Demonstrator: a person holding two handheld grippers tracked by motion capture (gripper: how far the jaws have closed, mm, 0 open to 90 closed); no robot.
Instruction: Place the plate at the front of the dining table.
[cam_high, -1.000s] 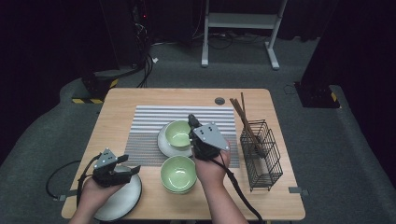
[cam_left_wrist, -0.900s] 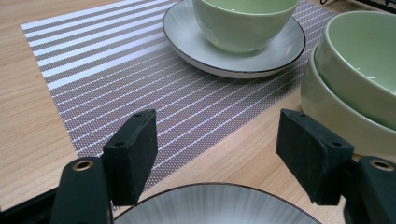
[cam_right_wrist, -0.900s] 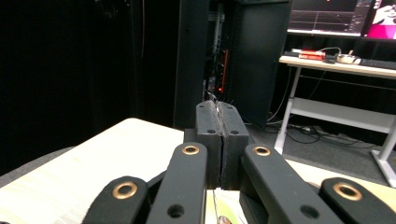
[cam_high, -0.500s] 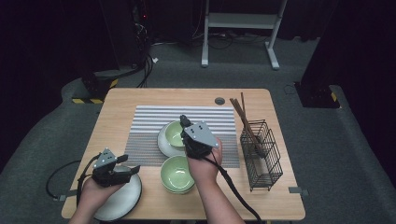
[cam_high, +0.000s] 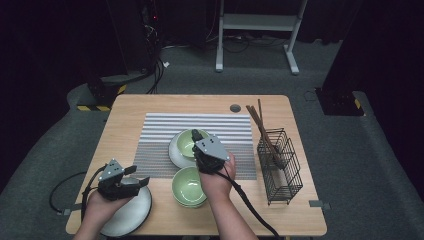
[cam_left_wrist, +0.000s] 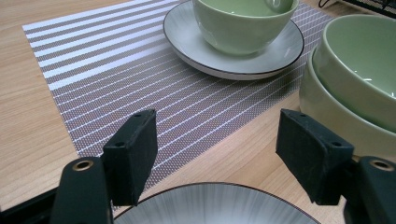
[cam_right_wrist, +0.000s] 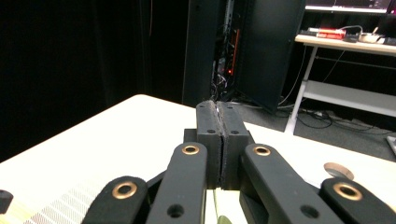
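A green bowl (cam_high: 186, 145) (cam_left_wrist: 243, 23) sits on a white saucer (cam_high: 175, 155) (cam_left_wrist: 187, 42) on the striped placemat (cam_high: 160, 130) (cam_left_wrist: 116, 70). My right gripper (cam_high: 196, 135) (cam_right_wrist: 218, 112) hovers just over that bowl's far rim, pads pressed together and shut; I cannot tell if anything thin is pinched. Two stacked green bowls (cam_high: 189, 187) (cam_left_wrist: 355, 70) stand nearer the front edge. My left gripper (cam_high: 137, 176) (cam_left_wrist: 217, 154) is open, its jaws wide apart above the far rim of a grey plate (cam_high: 127, 217) (cam_left_wrist: 210, 207), not touching it.
A black wire basket (cam_high: 280, 167) stands at the right of the table (cam_high: 130, 110) with brown chopsticks (cam_high: 260, 125) leaning in it. A round grey cap (cam_high: 235, 108) is set in the table top at the back. A cable trails from each gripper off the front edge.
My right gripper has shifted a little left and lower over the bowl on the saucer. The left gripper and the dishes have stayed put.
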